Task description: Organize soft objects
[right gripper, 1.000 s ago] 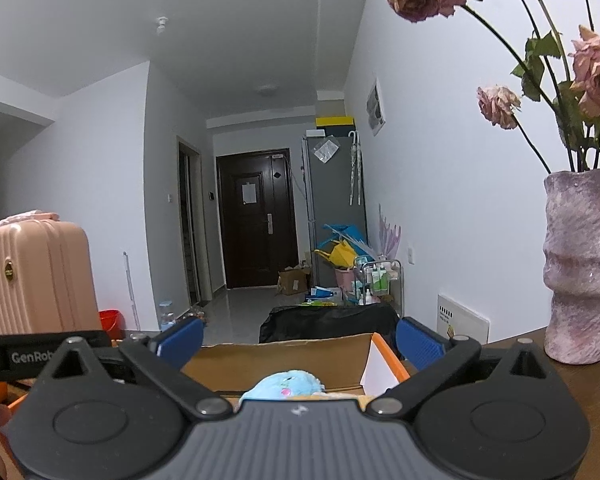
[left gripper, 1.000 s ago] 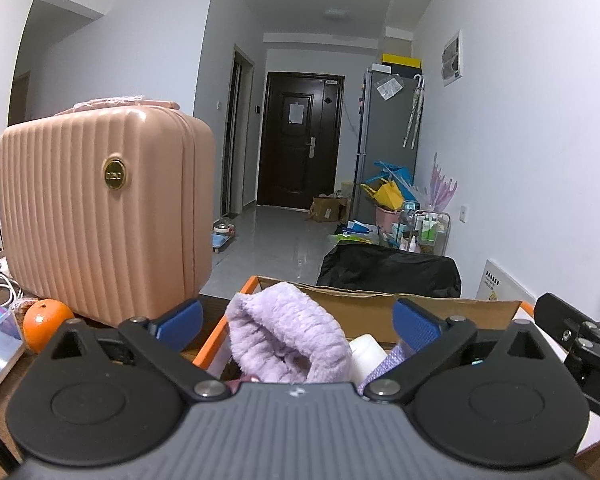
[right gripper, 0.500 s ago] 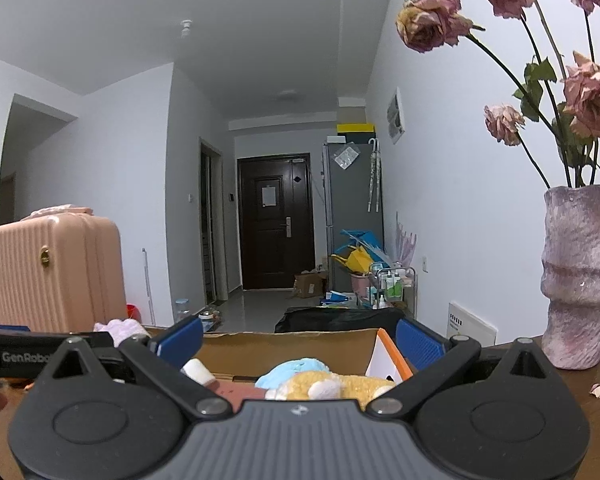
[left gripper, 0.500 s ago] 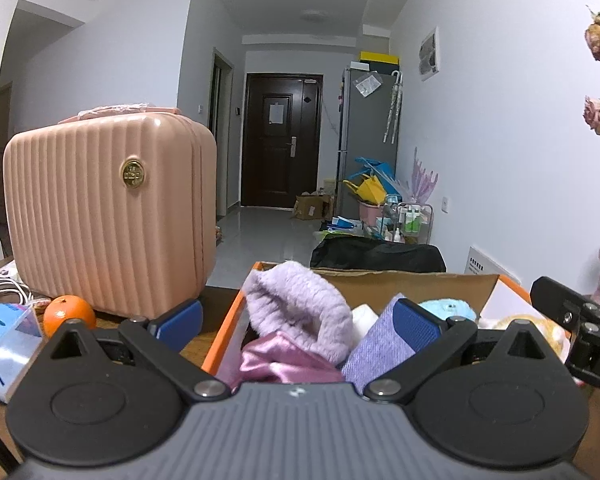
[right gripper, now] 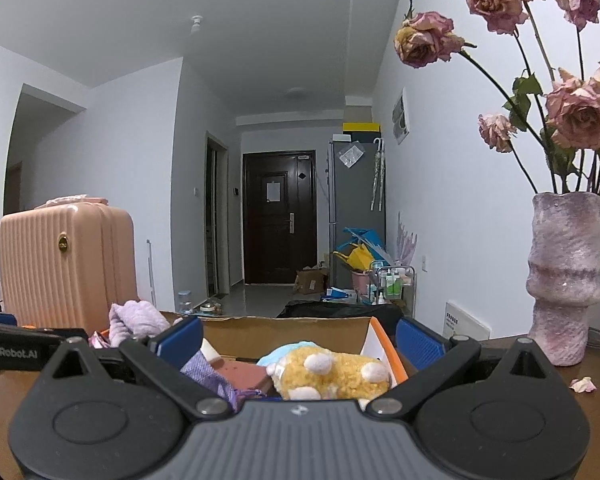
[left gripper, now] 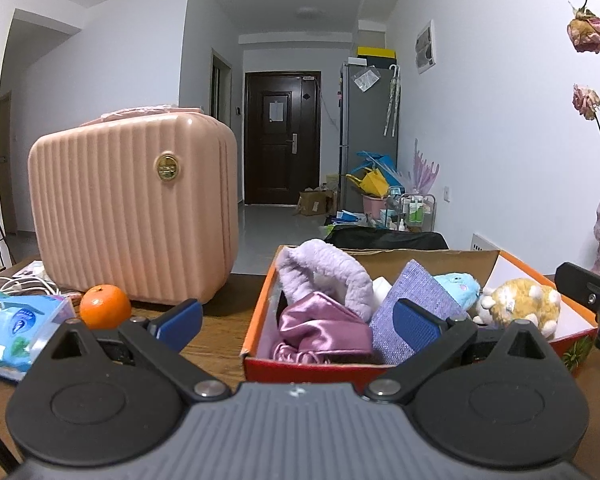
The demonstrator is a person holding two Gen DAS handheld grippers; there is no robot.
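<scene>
Orange cardboard box (left gripper: 256,320) at lower centre is filled with a fluffy lilac plush (left gripper: 324,276) and a yellow stuffed toy (right gripper: 328,376). Left gripper (left gripper: 296,320) and right gripper (right gripper: 298,338) are held with jaws spread, nothing pinched.

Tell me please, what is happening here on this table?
A person holds two grippers over a wooden table, in front of an orange box filled with soft things. The left gripper is open and holds nothing; it faces the fluffy purple item and the pink satin cloth. The right gripper is also open and empty, and faces the yellow plush toy. Nothing is picked up yet.
</scene>
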